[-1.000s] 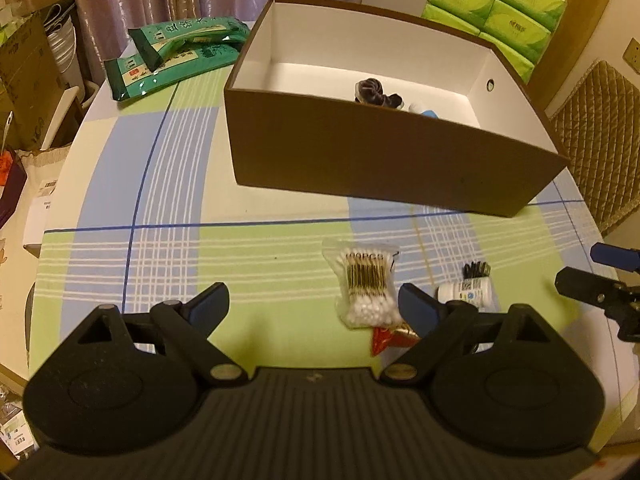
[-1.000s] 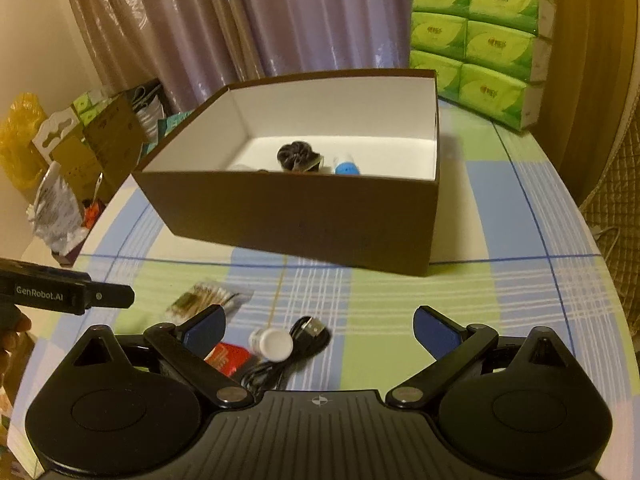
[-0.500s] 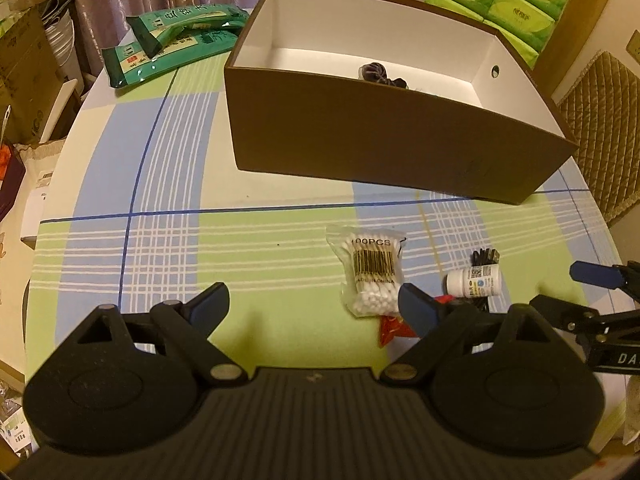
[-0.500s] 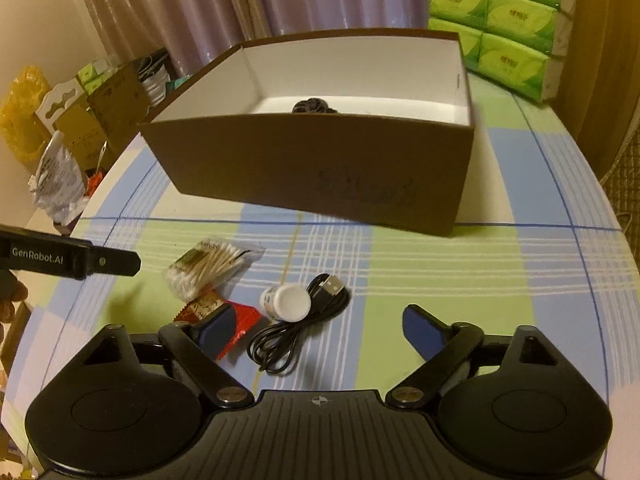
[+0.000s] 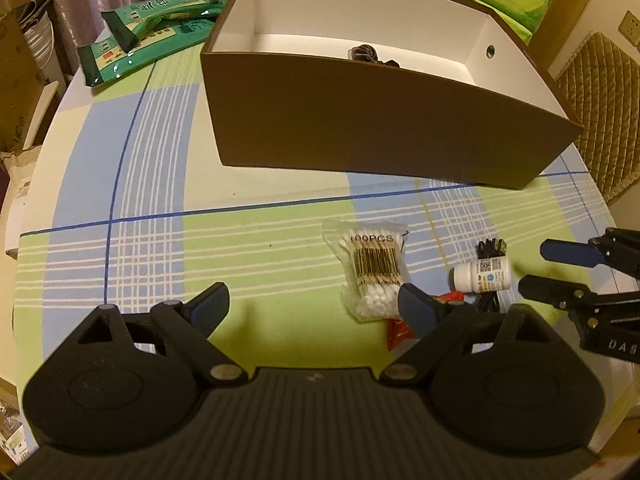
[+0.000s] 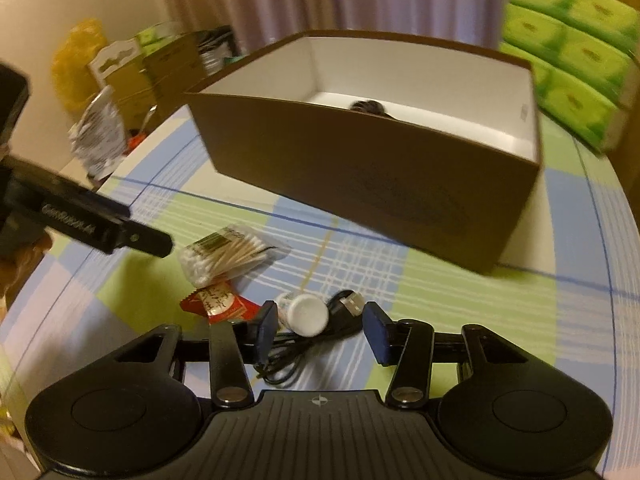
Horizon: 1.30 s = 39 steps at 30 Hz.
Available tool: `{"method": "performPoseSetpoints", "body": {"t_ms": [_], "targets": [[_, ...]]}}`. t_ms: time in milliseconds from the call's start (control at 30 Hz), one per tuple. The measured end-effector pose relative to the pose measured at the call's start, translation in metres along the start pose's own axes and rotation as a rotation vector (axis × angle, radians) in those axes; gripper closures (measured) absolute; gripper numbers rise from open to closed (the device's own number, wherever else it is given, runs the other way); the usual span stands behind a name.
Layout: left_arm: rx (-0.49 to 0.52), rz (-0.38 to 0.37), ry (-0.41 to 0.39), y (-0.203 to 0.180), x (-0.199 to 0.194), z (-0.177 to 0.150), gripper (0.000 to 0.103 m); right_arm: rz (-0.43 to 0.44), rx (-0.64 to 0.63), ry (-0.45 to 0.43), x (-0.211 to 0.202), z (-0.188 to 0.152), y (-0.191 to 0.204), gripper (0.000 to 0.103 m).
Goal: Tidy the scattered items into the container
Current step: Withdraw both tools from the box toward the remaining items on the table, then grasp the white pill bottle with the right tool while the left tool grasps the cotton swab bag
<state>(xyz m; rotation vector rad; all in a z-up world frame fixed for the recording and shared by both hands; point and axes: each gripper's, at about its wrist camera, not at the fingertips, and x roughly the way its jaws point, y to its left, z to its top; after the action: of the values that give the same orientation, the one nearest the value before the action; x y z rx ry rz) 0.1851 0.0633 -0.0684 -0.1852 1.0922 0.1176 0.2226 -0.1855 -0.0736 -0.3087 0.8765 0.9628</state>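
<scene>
While right gripper [image 6: 320, 330] jaws straddle white bottle [image 6: 306, 314] lower centre, unclosed | bottle lies flat, cap toward camera | left gripper [image 5: 312, 306] open, farther

Brown box [image 5: 384, 128], white inside; blue-green plaid tablecloth [image 5: 248, 248]; red sachet [image 6: 218, 302].

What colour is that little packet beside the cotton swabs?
Red packet with pale printing, clearest in the right wrist view.

One brown box [image 5: 372, 136]. One cotton-swab bag [image 5: 374, 270], one white bottle [image 5: 482, 276], one black cable [image 6: 308, 344], one red sachet [image 6: 218, 302]. Two green wipe packs [image 5: 152, 36] far left. Two hand-held grippers.
</scene>
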Motion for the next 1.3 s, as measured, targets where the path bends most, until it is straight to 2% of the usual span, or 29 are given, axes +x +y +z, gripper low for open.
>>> {"method": "performPoseSetpoints", "body": {"t_ms": [300,500,633,800,967,1133,1233,1300], "targets": [[0.018,-0.011,0.021,-0.001,0.012,0.006,0.014,0.048,-0.143,0.026,0.026,0.004,0.004,0.062],[0.023,-0.006,0.033,-0.001,0.019,0.009,0.014,0.057,-0.205,0.049,0.041,0.002,0.006,0.068],[0.035,-0.009,0.040,-0.002,0.023,0.010,0.014,0.081,-0.231,0.059,0.048,0.001,0.009,0.079],[0.058,-0.020,0.047,-0.008,0.029,0.010,0.014,0.059,-0.273,0.049,0.049,-0.002,0.015,0.079],[0.083,-0.035,0.053,-0.015,0.035,0.013,0.014,0.029,-0.218,0.009,0.038,0.001,0.009,0.079],[0.112,-0.051,0.063,-0.025,0.044,0.017,0.016,-0.038,-0.127,-0.021,0.025,0.003,-0.007,0.079],[0.125,-0.066,0.066,-0.030,0.050,0.019,0.021,-0.071,-0.037,-0.045,0.014,0.001,-0.023,0.079],[0.135,-0.072,0.067,-0.033,0.055,0.019,0.027,-0.091,0.028,-0.063,0.005,-0.002,-0.034,0.079]]}}
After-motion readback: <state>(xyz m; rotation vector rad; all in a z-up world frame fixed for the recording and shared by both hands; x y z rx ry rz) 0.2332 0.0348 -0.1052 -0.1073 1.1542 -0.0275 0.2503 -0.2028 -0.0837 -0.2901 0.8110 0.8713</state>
